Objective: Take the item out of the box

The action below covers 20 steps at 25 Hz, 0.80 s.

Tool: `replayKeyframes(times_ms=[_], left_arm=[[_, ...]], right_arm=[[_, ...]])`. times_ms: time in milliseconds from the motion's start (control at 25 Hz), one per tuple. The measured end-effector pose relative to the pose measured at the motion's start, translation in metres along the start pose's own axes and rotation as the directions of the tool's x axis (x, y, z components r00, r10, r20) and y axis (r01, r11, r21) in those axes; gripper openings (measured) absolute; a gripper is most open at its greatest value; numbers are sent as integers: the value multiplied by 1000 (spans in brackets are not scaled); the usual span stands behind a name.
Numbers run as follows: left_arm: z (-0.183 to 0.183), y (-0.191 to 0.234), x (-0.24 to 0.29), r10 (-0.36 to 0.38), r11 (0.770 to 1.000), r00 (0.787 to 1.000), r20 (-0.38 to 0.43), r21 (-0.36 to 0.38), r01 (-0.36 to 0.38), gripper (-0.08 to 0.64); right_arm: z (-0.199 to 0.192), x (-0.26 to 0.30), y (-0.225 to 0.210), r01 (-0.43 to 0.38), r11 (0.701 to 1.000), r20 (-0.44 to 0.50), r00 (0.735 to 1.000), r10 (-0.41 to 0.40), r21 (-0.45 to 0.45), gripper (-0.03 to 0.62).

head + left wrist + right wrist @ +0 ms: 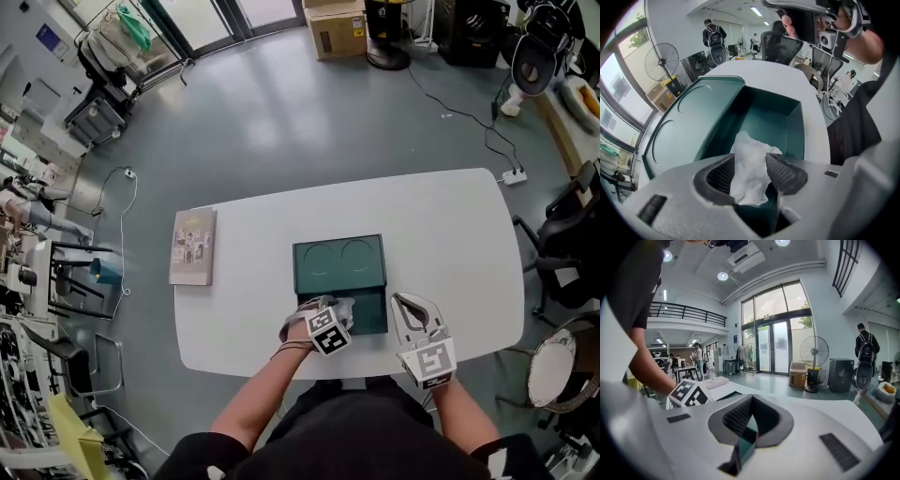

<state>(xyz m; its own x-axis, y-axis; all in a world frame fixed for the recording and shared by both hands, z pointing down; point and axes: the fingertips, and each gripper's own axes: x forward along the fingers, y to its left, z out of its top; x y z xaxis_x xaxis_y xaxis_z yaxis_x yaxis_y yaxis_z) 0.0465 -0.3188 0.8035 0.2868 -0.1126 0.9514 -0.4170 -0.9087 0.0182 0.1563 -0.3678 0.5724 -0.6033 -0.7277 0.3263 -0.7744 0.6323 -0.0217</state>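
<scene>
- Sitting low in the near-left part of the open green box (pixel 373 319), the item is a white crumpled wad (pixel 751 154) of what looks like paper or thin cloth.
- The box rests on the white table (pixel 450 244) with its lid (pixel 339 262) thrown back on the far side. A booklet (pixel 193 246) lies well apart to the left.
- The left gripper (pixel 749 174) stands with its jaws wide and the wad between them. The wad brushes the pads but does not look squeezed, so I judge it is not yet gripped.
- The right gripper (pixel 751 416) has its jaws drawn narrow on a thin green edge, seemingly the box's right wall near the near corner, as if steadying it.
- Handling, as a judgement: the wad should be very light and soft, and it will crush rather than resist. It is not slippery against ribbed pads, and not fragile beyond losing its shape.
- The best hold is across its thick middle, where the pads already flank it. A pinch on a loose outer fold might only tug a flap free.
- The wad is taller than it is wide in the left gripper view. Its long axis runs roughly along the jaws, from near to far, and its ragged peak points toward the lid.
</scene>
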Motion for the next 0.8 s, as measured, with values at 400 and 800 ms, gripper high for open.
replayKeyframes(times_ms=[400,800], left_arm=[[-1,1,10,-32,997,999,5,-74,33,206],[-2,-5,7,-15,997,1000,24,-70,17,123]], right_arm=[[-3,6,-12,-7,1000,13,1000,7,8,6],[2,5,-3,-11,1000,22,1000,10,10,6]])
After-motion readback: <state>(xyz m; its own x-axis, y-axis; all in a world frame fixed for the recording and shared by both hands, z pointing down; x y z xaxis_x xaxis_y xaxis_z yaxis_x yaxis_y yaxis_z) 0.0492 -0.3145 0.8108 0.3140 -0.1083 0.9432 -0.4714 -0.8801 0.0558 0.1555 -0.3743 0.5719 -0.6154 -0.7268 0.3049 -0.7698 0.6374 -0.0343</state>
